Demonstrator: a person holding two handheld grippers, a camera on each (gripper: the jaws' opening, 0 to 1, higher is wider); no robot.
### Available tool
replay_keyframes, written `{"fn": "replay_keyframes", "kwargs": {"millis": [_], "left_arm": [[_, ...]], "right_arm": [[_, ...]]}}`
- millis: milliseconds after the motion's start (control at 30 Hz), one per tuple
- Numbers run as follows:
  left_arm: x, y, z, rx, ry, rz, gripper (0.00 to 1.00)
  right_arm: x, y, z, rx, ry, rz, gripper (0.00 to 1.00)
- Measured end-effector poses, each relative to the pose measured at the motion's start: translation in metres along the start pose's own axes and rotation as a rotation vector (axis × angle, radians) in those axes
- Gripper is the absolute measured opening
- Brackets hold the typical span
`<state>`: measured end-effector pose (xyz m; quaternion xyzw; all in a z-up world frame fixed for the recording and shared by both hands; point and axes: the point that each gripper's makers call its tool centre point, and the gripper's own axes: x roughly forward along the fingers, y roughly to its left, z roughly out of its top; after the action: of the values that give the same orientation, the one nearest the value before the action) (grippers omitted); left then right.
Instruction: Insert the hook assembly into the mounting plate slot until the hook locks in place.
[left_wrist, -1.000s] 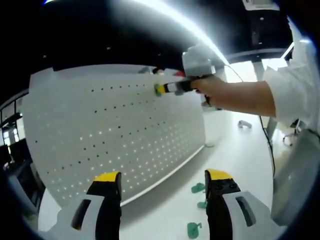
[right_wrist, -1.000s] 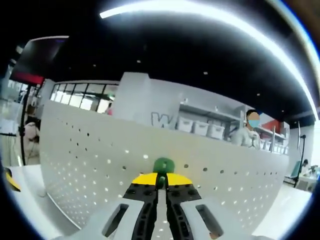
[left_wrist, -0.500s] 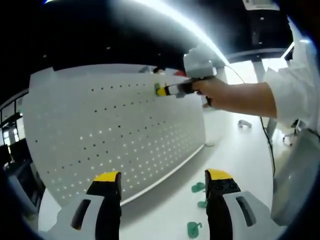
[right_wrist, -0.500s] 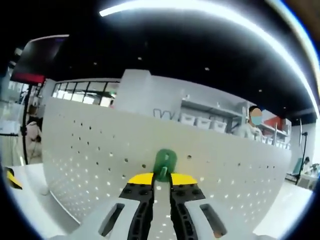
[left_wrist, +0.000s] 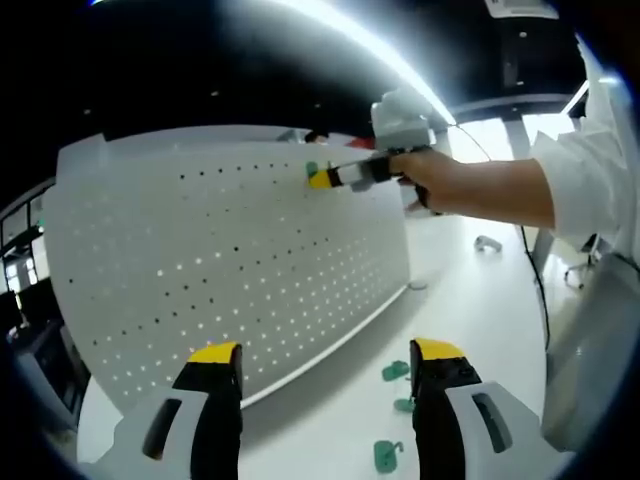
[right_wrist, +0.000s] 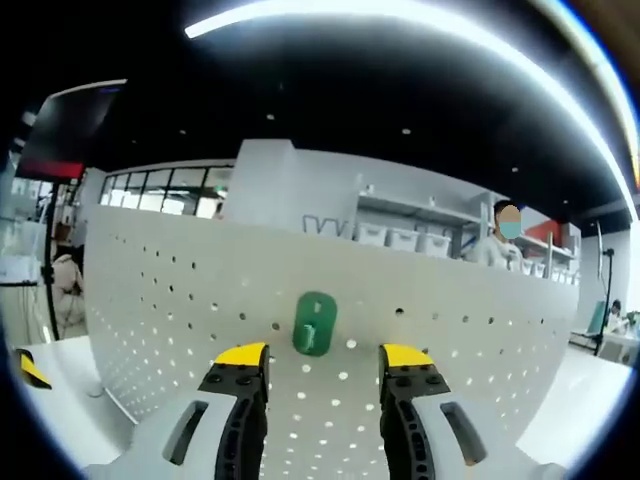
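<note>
Rising from the bottom of the left gripper view, the left gripper has its yellow-tipped jaws spread wide with nothing between them. Just past them, three green spare hooks lie loose on the white table, near the foot of the board. The pegboard stands upright on the table, white and dotted with rows of small holes. Near its top edge the right gripper is held up to the board by a hand with a white sleeve behind it; a bit of green shows at its yellow tip, against the board. Beyond the board's right end a small grey object lies on the table.

In the right gripper view, the right gripper has its jaws parted, gripping nothing. Between and just beyond the tips, the hook sits flat against the pegboard, upright, in the upper rows of holes, apart from both jaws. Over the top of the board are a white wall with shelves of bins, a window row at left, and a person standing far back.
</note>
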<state>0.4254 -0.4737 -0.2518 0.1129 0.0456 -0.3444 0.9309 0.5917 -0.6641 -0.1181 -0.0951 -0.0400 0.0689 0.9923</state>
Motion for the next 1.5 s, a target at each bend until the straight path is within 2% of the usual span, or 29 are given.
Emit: {"fn": "replay_keyframes", "kwargs": {"millis": [200,433,1267,1500], "left_arm": [[0.0,-0.002,-0.002,0.002,0.009,-0.007,0.7],[0.0,-0.003,-0.003,0.005,0.015,-0.011,0.7],[0.0,-0.005,-0.008,0.017,0.03,-0.021,0.7],[0.001,-0.008,-0.01,0.022,0.036,-0.03,0.69]], "right_arm": [[-0.002,-0.001,0.001,0.041,-0.006,0.016,0.63],[-0.005,0.001,0.0,0.049,-0.01,0.033,0.71],[-0.028,-0.007,-0.013,0.043,0.002,0.08,0.73],[-0.036,-0.005,-0.024,0.039,0.018,0.115,0.72]]}}
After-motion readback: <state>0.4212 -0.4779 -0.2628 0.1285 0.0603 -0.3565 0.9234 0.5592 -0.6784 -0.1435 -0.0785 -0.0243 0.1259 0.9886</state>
